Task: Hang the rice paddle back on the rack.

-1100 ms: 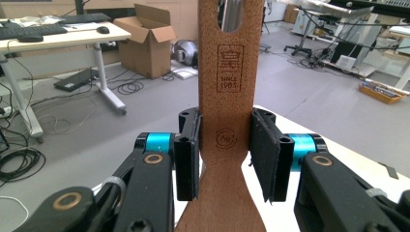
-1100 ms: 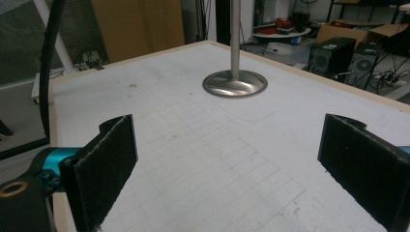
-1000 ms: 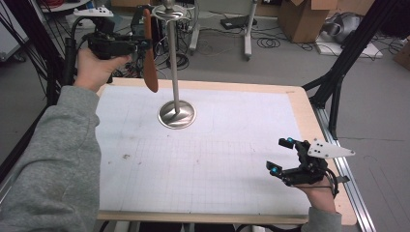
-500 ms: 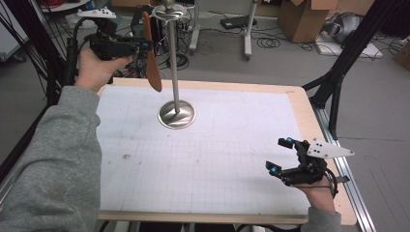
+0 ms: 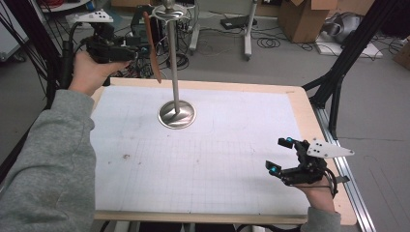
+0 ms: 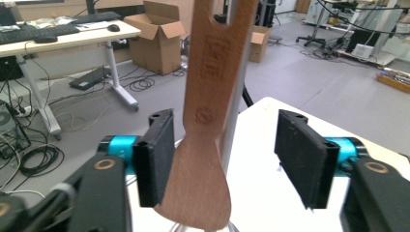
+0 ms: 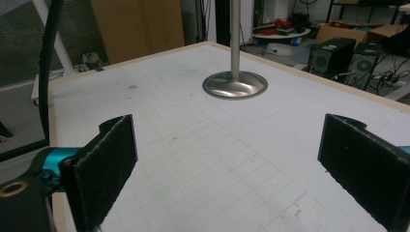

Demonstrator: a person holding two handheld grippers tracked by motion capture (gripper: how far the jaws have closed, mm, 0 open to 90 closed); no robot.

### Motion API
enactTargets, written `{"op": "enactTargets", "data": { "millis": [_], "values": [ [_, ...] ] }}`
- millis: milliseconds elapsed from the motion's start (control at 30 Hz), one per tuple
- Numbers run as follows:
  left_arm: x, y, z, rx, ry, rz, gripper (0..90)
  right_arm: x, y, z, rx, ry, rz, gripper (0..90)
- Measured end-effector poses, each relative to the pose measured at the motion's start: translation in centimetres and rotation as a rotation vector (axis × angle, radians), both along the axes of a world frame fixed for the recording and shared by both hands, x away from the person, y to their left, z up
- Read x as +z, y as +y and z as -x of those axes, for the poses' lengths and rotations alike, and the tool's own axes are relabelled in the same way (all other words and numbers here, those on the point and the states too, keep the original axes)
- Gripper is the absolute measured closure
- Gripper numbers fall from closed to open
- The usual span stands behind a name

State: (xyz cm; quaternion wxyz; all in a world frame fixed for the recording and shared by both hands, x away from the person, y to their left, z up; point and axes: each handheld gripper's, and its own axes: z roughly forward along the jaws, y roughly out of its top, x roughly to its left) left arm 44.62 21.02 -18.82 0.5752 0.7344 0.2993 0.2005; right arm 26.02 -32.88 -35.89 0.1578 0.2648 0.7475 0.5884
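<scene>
A wooden spatula (image 5: 151, 48) (image 6: 208, 121) hangs blade down beside the pole of a metal stand (image 5: 172, 63), up near its top hook. The stand's round base (image 5: 177, 114) (image 7: 235, 84) sits on the white gridded mat (image 5: 217, 159). My left gripper (image 5: 143, 47) (image 6: 227, 162) is raised at the far left. Its jaws have just been opening and stand apart on either side of the spatula's neck, pads off the wood. My right gripper (image 5: 279, 154) (image 7: 227, 169) rests low near the table's front right, open, nothing between its jaws.
The wooden table edge (image 5: 309, 121) runs close to my right gripper. Black frame legs (image 5: 338, 72) rise at the right. Cardboard boxes (image 5: 302, 19), a desk leg (image 5: 249, 34) and cables lie on the floor behind the table.
The left gripper's jaws have opened off the spatula, which stays hanging by the stand. Both hands have kept their places.
</scene>
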Motion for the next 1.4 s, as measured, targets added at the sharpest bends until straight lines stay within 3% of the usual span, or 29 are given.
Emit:
{"op": "enactTargets", "data": {
  "millis": [300,400,567,700,933,1067,1400],
  "values": [
    [-1.2,0.7,1.8,-0.020,-0.010,-0.013,23.3,0.3,0.4,0.1,0.012,-0.012,0.007,5.6],
    [-1.4,1.2,2.7,-0.029,-0.029,0.018,22.1,0.3,0.5,0.2,0.014,-0.014,0.005,5.6],
    [-1.9,1.8,3.8,-0.028,-0.046,0.032,17.2,0.4,0.7,0.2,0.017,-0.015,0.004,5.6],
    [-2.4,2.1,4.3,-0.032,-0.044,0.020,15.1,0.5,0.9,0.2,0.021,-0.019,0.010,5.6],
    [-3.4,2.4,5.7,-0.034,-0.071,0.016,14.9,0.8,1.3,0.5,0.032,-0.026,0.014,5.6],
    [-3.9,3.0,7.0,-0.037,-0.098,0.044,15.0,1.2,1.7,0.6,0.042,-0.040,0.018,5.6],
    [-5.9,4.9,8.5,-0.021,-0.072,0.060,15.6,1.2,2.3,0.7,0.050,-0.035,0.025,5.6]
  ]
}}
